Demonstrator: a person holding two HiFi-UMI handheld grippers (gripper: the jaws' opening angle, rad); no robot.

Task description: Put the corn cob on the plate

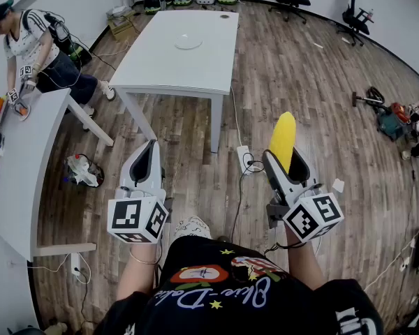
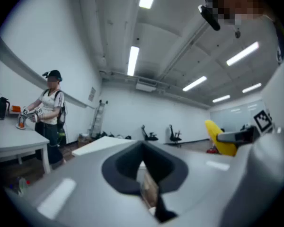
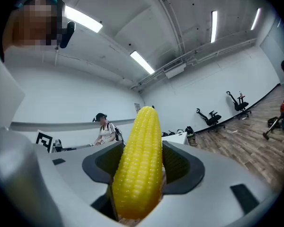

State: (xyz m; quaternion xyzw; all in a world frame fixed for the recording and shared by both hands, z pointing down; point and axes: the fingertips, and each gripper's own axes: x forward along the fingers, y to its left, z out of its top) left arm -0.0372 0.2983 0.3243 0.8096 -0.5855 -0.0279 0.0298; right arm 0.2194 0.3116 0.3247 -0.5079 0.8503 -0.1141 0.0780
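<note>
Two grippers are held out level in front of the person, above the wooden floor (image 1: 300, 68), and only one of them carries anything. The right gripper (image 1: 287, 162) is clamped on the corn cob (image 1: 283, 138). Its jaws stand wide, one pad against each flank of the cob's lower part, and the rest of the cob sticks out past the tips. The cob's long axis runs along the jaws, so it points forward, tip first. The left gripper (image 1: 145, 165) has its jaws together with nothing between them. It rides level beside the right one, well apart from the cob.

The plate (image 1: 188, 42) lies on the white table (image 1: 195, 72), in its far half and about midway between the two long edges. It is bare. From the cob, the plate is well ahead and somewhat to the left, with the table's near edge and near right corner between them.

As I read it, the carry has hardly started. The right hand has the whole job, and the cob must travel forward and leftward over that near edge. Lying level as it does, the cob could be set on its side across the plate, though it may roll once released.
</note>
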